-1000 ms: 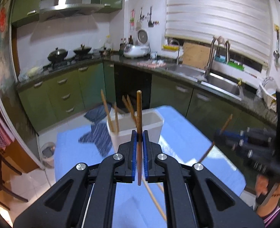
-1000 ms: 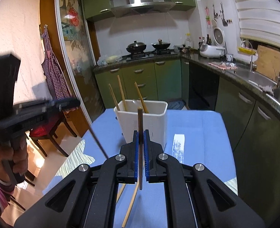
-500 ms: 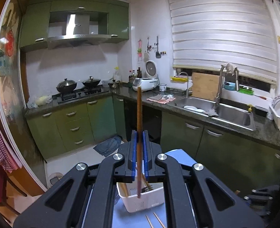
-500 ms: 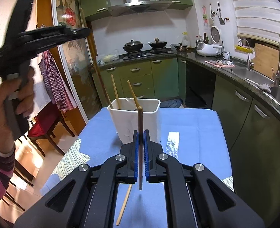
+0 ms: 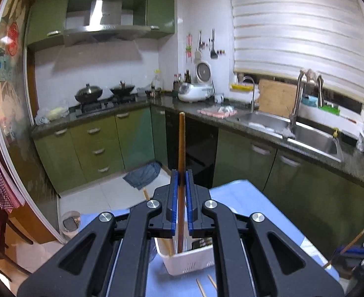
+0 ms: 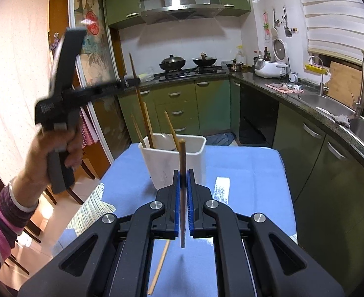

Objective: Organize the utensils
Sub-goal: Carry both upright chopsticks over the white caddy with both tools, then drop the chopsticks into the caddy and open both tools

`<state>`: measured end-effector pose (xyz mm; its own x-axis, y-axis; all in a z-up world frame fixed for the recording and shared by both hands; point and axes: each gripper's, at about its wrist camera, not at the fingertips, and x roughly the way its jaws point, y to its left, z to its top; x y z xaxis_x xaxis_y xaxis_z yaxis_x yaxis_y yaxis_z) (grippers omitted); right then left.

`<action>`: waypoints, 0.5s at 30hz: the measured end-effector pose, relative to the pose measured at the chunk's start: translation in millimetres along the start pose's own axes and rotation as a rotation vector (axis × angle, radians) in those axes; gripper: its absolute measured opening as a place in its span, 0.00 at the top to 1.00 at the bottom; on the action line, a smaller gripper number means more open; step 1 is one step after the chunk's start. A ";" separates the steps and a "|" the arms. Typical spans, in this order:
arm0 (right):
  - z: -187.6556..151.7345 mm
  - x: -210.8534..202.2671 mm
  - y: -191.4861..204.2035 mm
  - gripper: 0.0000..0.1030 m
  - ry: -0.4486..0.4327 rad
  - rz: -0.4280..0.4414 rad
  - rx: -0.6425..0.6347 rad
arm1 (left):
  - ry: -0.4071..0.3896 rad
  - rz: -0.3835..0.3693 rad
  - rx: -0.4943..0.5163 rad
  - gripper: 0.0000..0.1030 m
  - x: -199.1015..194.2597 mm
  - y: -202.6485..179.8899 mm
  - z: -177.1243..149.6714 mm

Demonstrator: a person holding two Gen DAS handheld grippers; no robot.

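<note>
Chopsticks are spread over a blue-covered worktop (image 6: pixel 246 170), largest thing in view, with a white holder (image 6: pixel 172 160) standing on it. Several pale chopsticks (image 6: pixel 142 126) lean inside the holder, and one loose chopstick (image 6: pixel 158 269) lies flat on the cloth. Left tongs (image 5: pixel 181 203) are clamped narrow on a dark brown chopstick (image 5: pixel 181 148), held upright with its lower end inside the holder (image 5: pixel 189 259). Right tongs (image 6: pixel 182 203) pinch another dark chopstick (image 6: pixel 182 156) upright above the worktop, near the holder
</note>
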<state>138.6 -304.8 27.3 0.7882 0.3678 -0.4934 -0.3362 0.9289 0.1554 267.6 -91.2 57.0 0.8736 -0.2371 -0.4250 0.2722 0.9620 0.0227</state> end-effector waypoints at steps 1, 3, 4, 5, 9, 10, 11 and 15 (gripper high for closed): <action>3.0 -0.5 0.3 0.94 -0.005 0.001 -0.003 | 0.014 0.000 0.004 0.93 1.9 -0.1 -3.4; 15.8 -1.3 2.8 0.94 -0.018 0.009 -0.007 | 0.029 0.001 0.003 0.77 1.0 1.3 -9.3; 24.1 -1.6 2.0 0.94 -0.027 0.018 -0.004 | 0.028 -0.003 0.000 0.64 -2.1 2.4 -11.9; 32.8 -1.6 1.2 0.94 -0.037 0.023 0.000 | 0.025 -0.002 0.002 0.61 -4.6 4.0 -13.4; 65.9 -3.0 1.1 0.94 -0.103 0.010 0.011 | 0.013 -0.008 0.014 0.61 -25.8 4.8 -20.7; 75.9 -2.8 0.2 0.94 -0.126 0.015 0.023 | 0.017 -0.013 0.012 0.61 -31.8 5.9 -22.8; 85.2 -3.2 -1.2 0.94 -0.151 0.017 0.035 | 0.020 -0.015 0.010 0.61 -35.0 6.7 -24.4; 119.1 12.2 -8.3 0.94 -0.210 0.009 0.074 | 0.038 -0.025 0.008 0.57 -51.5 9.1 -34.6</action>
<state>212.4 -302.9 122.0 0.8780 0.3696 -0.3041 -0.3109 0.9235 0.2248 211.2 -65.6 47.8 0.8506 -0.2556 -0.4596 0.2970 0.9547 0.0187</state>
